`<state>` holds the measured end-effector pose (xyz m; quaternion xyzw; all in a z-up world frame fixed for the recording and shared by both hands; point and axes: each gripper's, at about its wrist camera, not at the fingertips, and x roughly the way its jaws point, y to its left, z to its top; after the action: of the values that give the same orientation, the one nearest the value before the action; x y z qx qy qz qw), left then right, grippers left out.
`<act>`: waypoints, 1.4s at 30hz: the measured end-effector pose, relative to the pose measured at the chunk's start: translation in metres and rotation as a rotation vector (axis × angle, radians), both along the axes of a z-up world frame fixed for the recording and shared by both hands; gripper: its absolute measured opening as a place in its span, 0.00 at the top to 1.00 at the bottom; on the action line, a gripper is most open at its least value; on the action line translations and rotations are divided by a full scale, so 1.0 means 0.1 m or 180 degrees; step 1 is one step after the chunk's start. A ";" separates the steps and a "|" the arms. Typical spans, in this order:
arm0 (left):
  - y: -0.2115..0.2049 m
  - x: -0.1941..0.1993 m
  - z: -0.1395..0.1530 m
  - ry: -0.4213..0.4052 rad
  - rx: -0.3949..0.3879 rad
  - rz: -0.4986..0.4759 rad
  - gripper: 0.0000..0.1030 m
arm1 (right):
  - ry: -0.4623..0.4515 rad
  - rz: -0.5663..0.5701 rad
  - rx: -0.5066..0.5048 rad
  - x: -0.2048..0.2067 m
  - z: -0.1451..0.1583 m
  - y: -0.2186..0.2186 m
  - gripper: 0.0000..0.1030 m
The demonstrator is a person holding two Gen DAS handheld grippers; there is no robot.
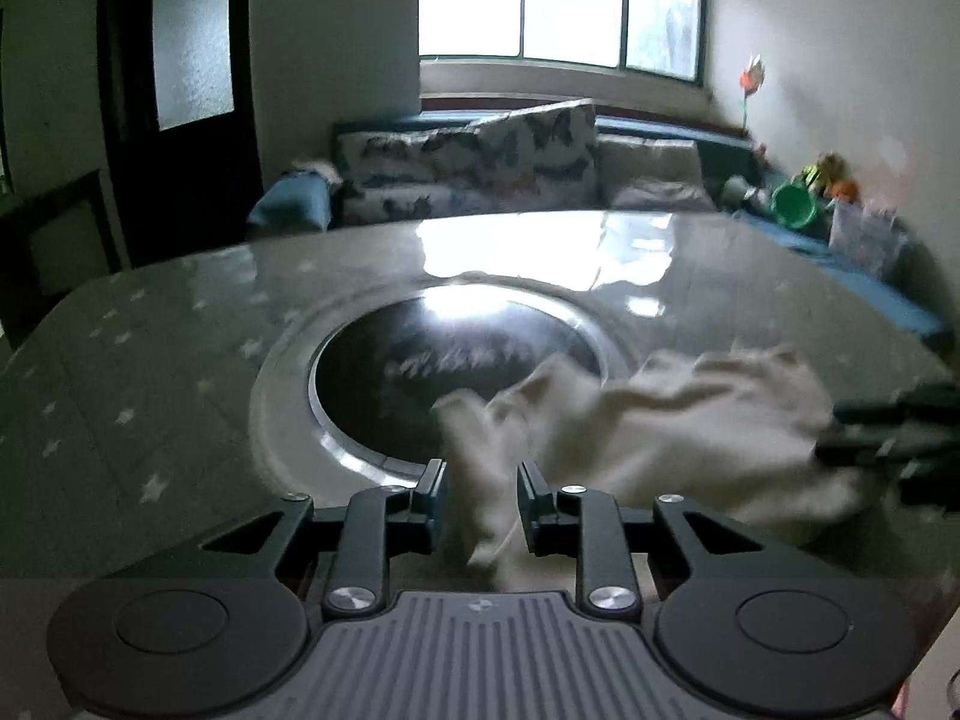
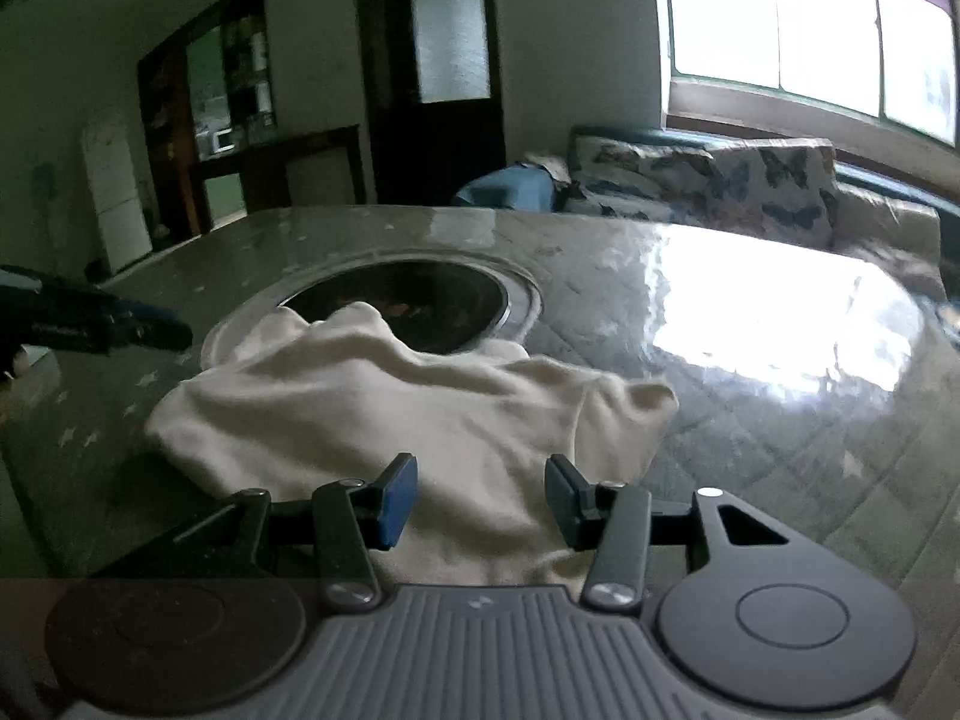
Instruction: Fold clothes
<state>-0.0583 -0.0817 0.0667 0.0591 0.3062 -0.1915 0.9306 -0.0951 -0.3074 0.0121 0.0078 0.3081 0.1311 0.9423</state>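
Cream garment (image 2: pixel 384 414) lies crumpled on the surface (image 1: pixel 150 360), and we read the coming move from how it sits against each claw. Starting at our left claw (image 1: pixel 482 495): its jaws stand a modest way apart with a hanging fold of the cloth running down between them, but we cannot tell whether the pads actually touch the fabric, so we would not call it gripped. From there the garment spreads away to the right and slightly forward, toward the near right side of the surface, with one rumpled edge overlapping the rim of the dark round inset (image 1: pixel 420 360) set in the middle. Our right claw (image 2: pixel 480 495) is spread wider, its jaws straddling the near hem with cloth lying under and between them, not pinched. Seen from that side, the bulk of the garment runs forward and to the left, so its long axis lies roughly across the line between the two claws, and each claw sits at one end of it. We judge that both are equally near, which suits a two-handed pinch and lift to spread the piece flat. Motion blur softens the cloth in the left wrist view, so finer folds are hard to read.
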 end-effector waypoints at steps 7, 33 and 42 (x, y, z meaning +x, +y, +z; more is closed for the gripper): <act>-0.40 0.23 -0.26 0.0046 0.0141 -0.0226 0.73 | 0.0068 -0.0100 -0.0026 -0.20 -0.16 -0.03 0.56; -0.17 0.87 -0.57 0.0191 0.0169 0.0323 0.64 | 0.0147 -0.0352 -0.0110 0.75 -0.26 -0.27 0.64; -0.27 0.68 -0.36 -0.0015 0.0062 0.0224 0.65 | 0.0042 0.0055 -0.0115 0.89 -0.03 0.12 0.63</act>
<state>0.0099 -0.1086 0.0303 0.0578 0.3078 -0.1555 0.9369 -0.0065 -0.2958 0.0089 -0.0110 0.3166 0.1336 0.9390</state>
